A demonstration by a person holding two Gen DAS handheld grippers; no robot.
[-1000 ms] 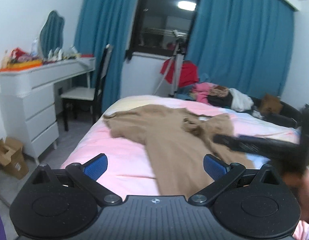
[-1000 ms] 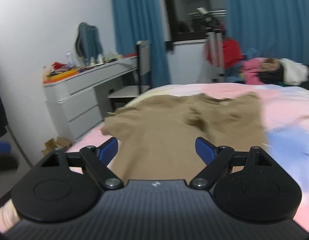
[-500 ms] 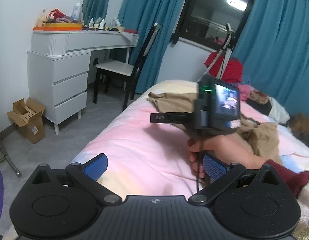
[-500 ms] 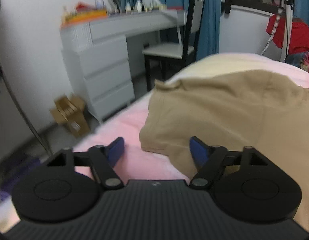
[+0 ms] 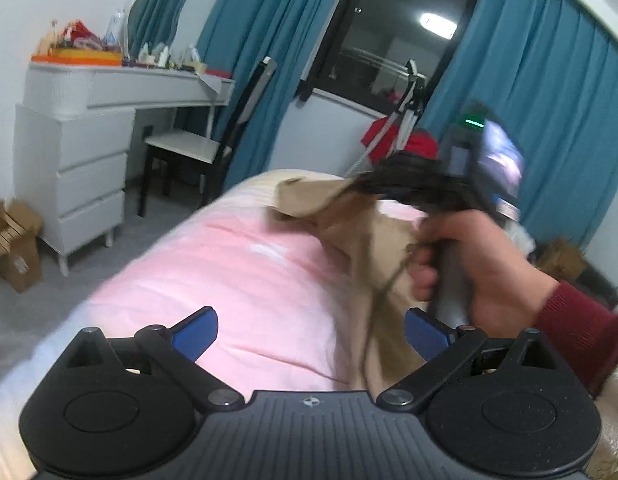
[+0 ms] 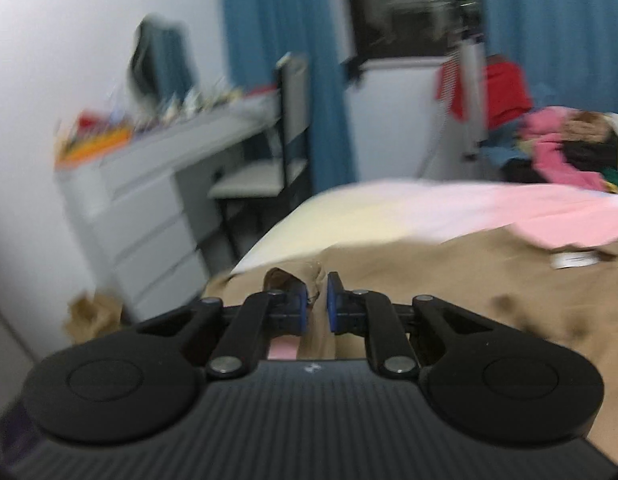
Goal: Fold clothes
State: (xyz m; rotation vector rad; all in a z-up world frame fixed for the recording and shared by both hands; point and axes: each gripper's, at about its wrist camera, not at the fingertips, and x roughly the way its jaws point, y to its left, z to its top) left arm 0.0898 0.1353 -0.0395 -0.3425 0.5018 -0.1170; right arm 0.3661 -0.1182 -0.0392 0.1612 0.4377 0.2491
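Observation:
A tan garment (image 6: 449, 280) lies spread on the pink bed (image 6: 549, 208). My right gripper (image 6: 317, 304) is shut on a bunched edge of the tan garment and holds it lifted off the sheet. In the left wrist view the right gripper (image 5: 373, 188) shows blurred, held by a hand, with the tan garment (image 5: 349, 232) hanging from it. My left gripper (image 5: 309, 332) is open and empty, low over the pink bed (image 5: 229, 280), left of the hanging cloth.
A white dresser (image 5: 77, 152) with clutter on top and a black chair (image 5: 213, 140) stand left of the bed. A cardboard box (image 5: 13, 240) sits on the floor. A tripod and a pile of clothes (image 6: 557, 152) are beyond the bed, before blue curtains.
My right gripper has shut on the garment's edge and lifted it. My left gripper has stayed open, shifting slightly over the bed.

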